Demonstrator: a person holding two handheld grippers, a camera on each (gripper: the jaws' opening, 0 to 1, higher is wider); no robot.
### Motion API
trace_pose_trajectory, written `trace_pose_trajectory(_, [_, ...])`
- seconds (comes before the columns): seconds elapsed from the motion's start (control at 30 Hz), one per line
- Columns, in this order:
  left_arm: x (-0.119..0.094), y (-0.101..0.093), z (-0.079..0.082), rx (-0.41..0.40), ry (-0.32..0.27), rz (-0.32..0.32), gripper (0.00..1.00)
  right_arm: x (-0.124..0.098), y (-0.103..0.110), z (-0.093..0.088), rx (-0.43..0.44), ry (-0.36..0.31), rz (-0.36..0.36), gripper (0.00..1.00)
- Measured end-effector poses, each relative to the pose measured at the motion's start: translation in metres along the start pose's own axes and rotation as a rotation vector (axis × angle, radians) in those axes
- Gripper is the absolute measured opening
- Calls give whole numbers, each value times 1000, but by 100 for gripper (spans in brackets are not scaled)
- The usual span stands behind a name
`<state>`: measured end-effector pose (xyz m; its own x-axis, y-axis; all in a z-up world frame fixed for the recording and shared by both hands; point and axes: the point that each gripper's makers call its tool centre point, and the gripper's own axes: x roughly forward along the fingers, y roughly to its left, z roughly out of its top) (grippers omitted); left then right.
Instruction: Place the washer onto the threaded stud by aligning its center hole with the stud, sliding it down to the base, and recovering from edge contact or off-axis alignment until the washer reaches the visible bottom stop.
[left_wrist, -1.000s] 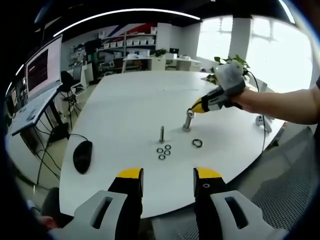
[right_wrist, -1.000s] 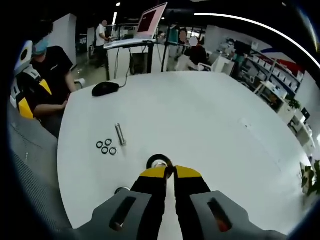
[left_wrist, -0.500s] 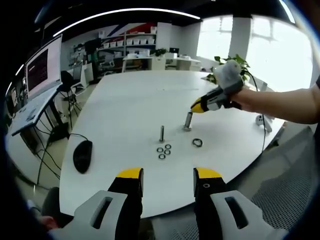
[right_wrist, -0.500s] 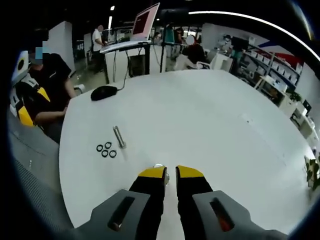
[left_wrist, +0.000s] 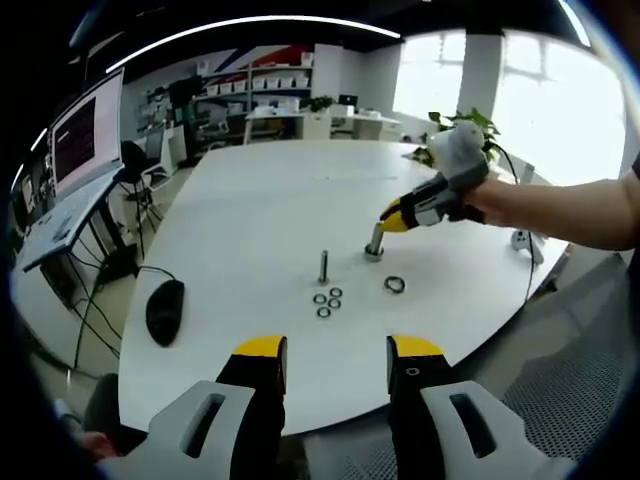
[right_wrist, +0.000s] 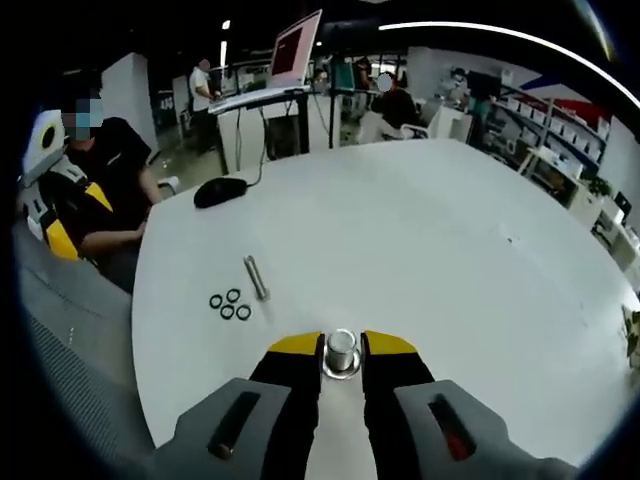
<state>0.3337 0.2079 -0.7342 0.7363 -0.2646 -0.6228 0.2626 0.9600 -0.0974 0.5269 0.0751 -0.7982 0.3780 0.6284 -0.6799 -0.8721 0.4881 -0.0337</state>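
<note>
In the left gripper view the left gripper rises from the bottom edge, its yellow-tipped fingers spread apart with nothing between them, hanging short of the white table. Beyond the tips, near the frame's centre, four small washers lie clustered on the tabletop, and just right of them a single dark ring lies alone. Just above the cluster a slim bolt stands upright. Right of it stands the threaded stud, with the right gripper reaching in from the right side of the frame on a person's arm — its yellow tips sit at the stud's top. A black mouse lies at the left of the table, and a monitor stands at the upper left.

In the right gripper view the right gripper fills the bottom centre, its fingers parted on either side of the stud, seen end-on; a silvery washer rings the stud between the tips, but whether the pads touch it cannot be told. Further off, left of centre, the four washers and the bolt appear, and the mouse lies toward the upper left — past it a seated person at the left edge.
</note>
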Motion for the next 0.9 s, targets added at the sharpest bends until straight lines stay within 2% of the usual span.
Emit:
trace_pose_trajectory(0.4, [0,0,-1,-1,5,-2,38,15,0,-12,19,37,8,18])
trace_pose_trajectory(0.47, [0,0,-1,-1,6,-3,38,14,-2,-12,19,35,-12,17])
trace_pose_trajectory(0.9, [1,-1,-2,3,13,-7,38,9,0,-17,-25,18,-16,14])
